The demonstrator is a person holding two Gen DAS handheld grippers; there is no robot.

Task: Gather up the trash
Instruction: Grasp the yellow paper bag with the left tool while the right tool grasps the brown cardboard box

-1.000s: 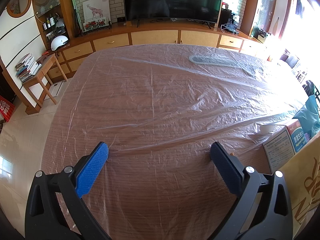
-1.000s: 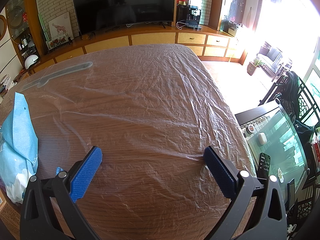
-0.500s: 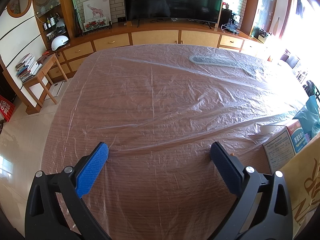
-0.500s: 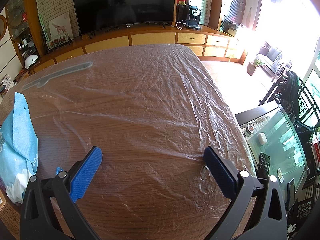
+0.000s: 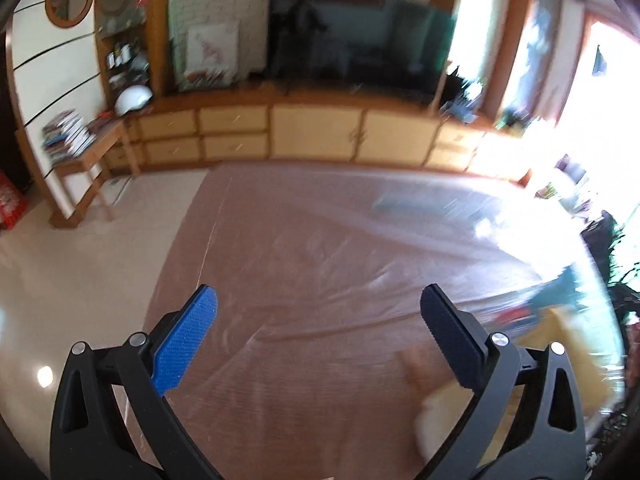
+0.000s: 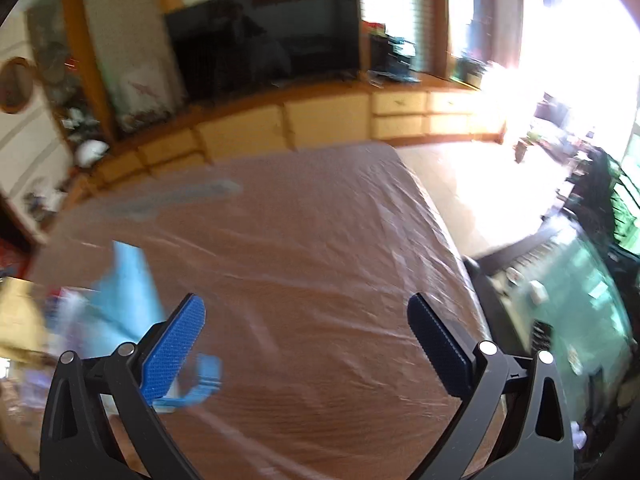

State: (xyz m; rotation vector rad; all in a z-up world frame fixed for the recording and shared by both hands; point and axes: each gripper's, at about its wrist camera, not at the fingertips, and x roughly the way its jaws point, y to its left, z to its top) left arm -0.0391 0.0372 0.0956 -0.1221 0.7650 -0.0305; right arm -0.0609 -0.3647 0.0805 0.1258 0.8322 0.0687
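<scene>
Both views are smeared with motion blur, and no word, number or brand comes through anywhere. Nothing legible on any surface in the left wrist or right wrist view.

Both fisheye views are smeared by motion blur. Daylight floods in from the right, blowing that side out to white and glaring on the clear plastic sheet [image 5: 360,248] covering the brown wooden table [image 6: 320,420]. Edges curve and darken.

Wood-grain table [image 5: 304,400], glossy plastic film [image 6: 320,248]
</scene>
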